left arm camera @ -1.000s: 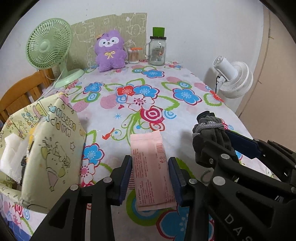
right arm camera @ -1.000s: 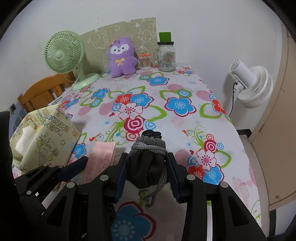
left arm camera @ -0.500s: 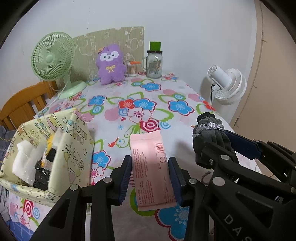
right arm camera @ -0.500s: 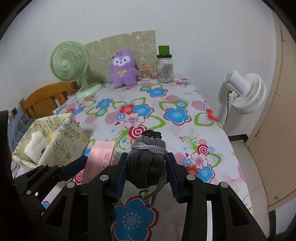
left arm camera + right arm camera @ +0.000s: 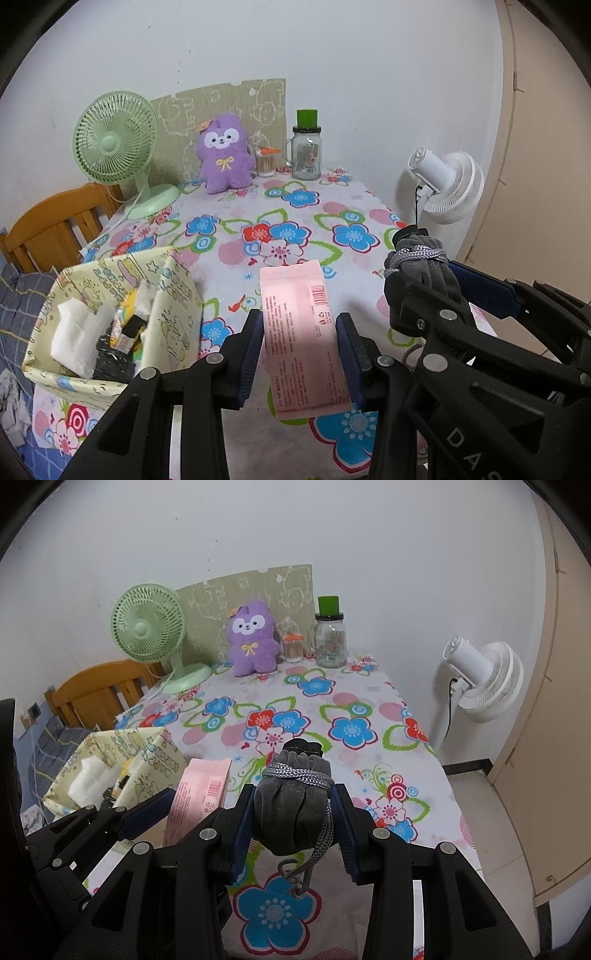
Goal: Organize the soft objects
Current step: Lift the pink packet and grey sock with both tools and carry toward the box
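Soft, even indoor light fills both views, casting faint shadows on the tablecloth [image 5: 236, 206]. Nothing glares. Fisheye distortion bends the wall [image 5: 406, 535] and door edge, black vignette rings the corners, and focus stays sharp throughout.

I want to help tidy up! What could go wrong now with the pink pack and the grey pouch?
The pouch cord dangles below the right gripper and might snag. The box already looks full, so the pink pack in the left gripper may not fit. The two grippers are close and could bump.
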